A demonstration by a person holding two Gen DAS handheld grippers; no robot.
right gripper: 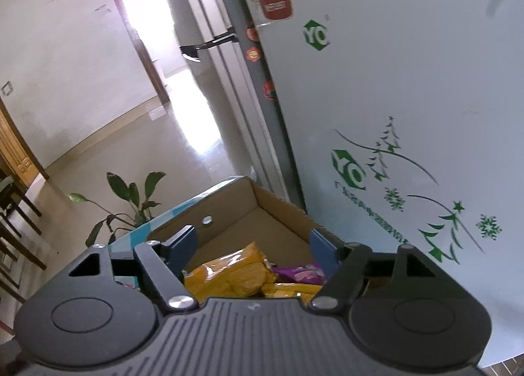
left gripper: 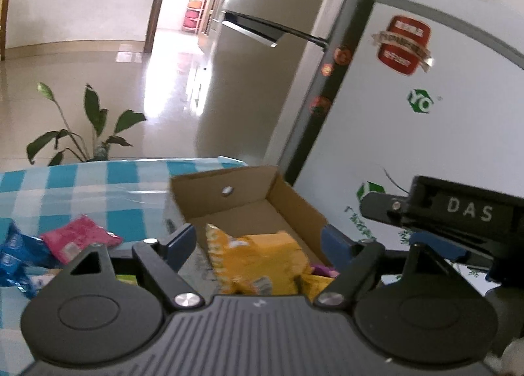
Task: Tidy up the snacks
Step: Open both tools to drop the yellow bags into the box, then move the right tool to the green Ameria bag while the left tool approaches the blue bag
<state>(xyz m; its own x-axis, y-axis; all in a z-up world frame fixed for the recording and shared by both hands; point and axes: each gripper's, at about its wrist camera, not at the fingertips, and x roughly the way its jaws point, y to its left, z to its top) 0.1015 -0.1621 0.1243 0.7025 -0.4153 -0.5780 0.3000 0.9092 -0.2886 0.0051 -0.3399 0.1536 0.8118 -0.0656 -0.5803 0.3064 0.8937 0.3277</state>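
A brown cardboard box (left gripper: pixel 249 179) stands on the blue-checked tablecloth (left gripper: pixel 85 186), seen also in the right wrist view (right gripper: pixel 281 209). It holds yellow snack packets (left gripper: pixel 262 255) (right gripper: pixel 235 268) and a purple packet (right gripper: pixel 299 273). My left gripper (left gripper: pixel 258 241) is open above the box with a yellow packet between its blue fingers, untouched. My right gripper (right gripper: pixel 253 245) is open and empty above the box. Its body shows at the right of the left wrist view (left gripper: pixel 458 212). A pink packet (left gripper: pixel 78 238) and blue packets (left gripper: pixel 16 251) lie on the cloth left of the box.
A white fridge (left gripper: pixel 425 120) (right gripper: pixel 409 114) with stickers stands right behind the box. A potted plant (left gripper: pixel 88 134) (right gripper: pixel 131 205) stands beyond the table's far edge. A tiled floor and a doorway (left gripper: pixel 183 9) lie beyond. Dark wooden chairs (right gripper: pixel 16 222) stand at left.
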